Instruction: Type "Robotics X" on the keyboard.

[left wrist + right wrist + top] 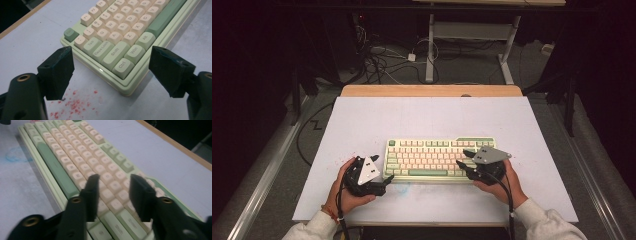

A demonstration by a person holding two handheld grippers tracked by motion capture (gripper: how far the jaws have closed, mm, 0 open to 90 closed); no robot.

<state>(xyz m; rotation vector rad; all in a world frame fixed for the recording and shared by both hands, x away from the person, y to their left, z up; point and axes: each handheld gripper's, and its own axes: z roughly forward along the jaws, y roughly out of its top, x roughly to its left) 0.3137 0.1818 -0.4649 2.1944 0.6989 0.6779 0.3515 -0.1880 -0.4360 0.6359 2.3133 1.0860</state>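
- Two black two-jaw grippers sit in your hands at the near edge of the white table top (362, 120), one at each end of the pale green keyboard with cream and green keycaps (432, 157).
- Your left gripper (388, 178) hovers just off the keyboard's near left corner; in the left gripper view its jaws are spread wide, with the corner by the Ctrl key (123, 67) lying between them and neither pad touching it.
- Your right gripper (464, 158) reaches in over the right end of the keyboard; in the right gripper view its jaws stand partly apart above the cream keys, nothing pinched between them. That view is blurred, so you cannot tell whether the tips touch a key.
- A scatter of small red specks (75, 103) marks the table under your left gripper.
- The keyboard lies flat, its long side along the near edge.
- Beyond it runs the wooden table edge (432, 90), then floor cables (382, 62).
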